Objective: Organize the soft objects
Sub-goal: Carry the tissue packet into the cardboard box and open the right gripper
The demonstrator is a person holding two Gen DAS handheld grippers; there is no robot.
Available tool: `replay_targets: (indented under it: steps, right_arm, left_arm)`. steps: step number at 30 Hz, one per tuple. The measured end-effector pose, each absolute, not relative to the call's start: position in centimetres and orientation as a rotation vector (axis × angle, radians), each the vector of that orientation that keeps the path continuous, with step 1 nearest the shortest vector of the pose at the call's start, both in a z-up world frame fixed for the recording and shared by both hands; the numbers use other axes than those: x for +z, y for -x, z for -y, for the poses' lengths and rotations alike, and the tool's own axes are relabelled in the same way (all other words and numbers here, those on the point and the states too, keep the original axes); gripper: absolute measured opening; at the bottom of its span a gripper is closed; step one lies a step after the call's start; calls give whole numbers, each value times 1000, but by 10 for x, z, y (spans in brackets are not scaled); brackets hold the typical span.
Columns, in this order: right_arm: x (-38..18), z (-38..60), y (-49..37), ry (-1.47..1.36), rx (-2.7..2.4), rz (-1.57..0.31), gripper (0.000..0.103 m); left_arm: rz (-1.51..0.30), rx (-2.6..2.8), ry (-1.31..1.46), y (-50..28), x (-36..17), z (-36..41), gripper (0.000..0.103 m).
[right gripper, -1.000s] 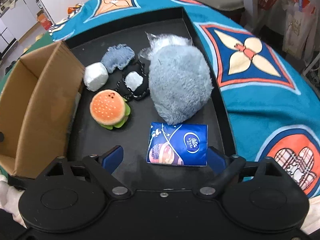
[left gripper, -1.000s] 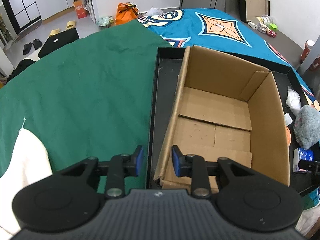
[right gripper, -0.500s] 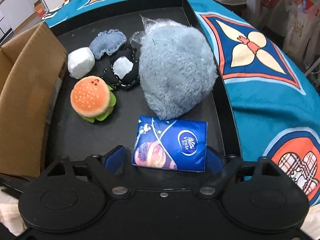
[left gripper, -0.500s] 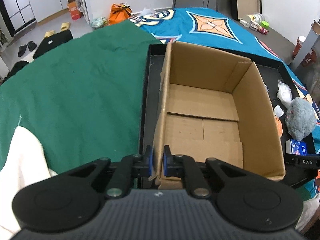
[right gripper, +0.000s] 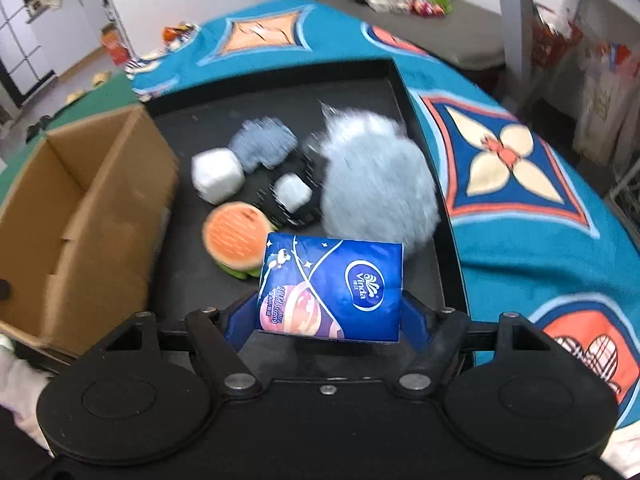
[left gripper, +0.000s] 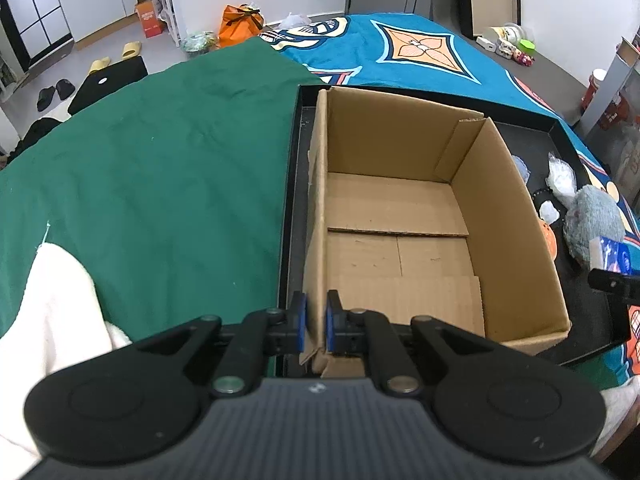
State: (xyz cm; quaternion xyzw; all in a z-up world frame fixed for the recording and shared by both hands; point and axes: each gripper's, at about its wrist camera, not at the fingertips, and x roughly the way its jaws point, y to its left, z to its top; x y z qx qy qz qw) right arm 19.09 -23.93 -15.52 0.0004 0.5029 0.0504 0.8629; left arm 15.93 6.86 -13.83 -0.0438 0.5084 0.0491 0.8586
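Observation:
My left gripper [left gripper: 316, 328] is shut on the near left wall of the empty cardboard box [left gripper: 400, 216], which stands in the black tray [left gripper: 290, 208]. My right gripper [right gripper: 330, 312] is shut on a blue tissue pack [right gripper: 332, 284] and holds it lifted above the tray [right gripper: 280, 96]. Behind the pack lie a plush burger [right gripper: 234, 236], a fluffy grey plush [right gripper: 376, 184], a white soft cube [right gripper: 216, 176], a blue-grey fabric piece [right gripper: 264, 144] and a small white piece on a black knit item [right gripper: 294, 194]. The box [right gripper: 76, 220] stands to their left.
A green cloth [left gripper: 160, 168] covers the surface left of the tray; a teal patterned cloth [right gripper: 520, 152] lies right and behind. A white cloth [left gripper: 52, 304] lies at the near left. Bags, shoes and boxes lie on the far floor.
My left gripper closed onto the box wall. My right gripper closed on the tissue pack and lifted it off the tray; the right view is motion-blurred.

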Motion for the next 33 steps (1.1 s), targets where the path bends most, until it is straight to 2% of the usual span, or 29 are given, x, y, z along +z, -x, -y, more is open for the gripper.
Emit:
replay_targets:
  steps: [16,33]
  right_arm:
    - [-92,171,-194,76,299,-932,71]
    - [-89,75,-201,188,482,-905,72]
  left_arm:
    - [-1083,84,115,-160,-147,-74,9]
    - [-1058,61,221,-155,-153,-92,10]
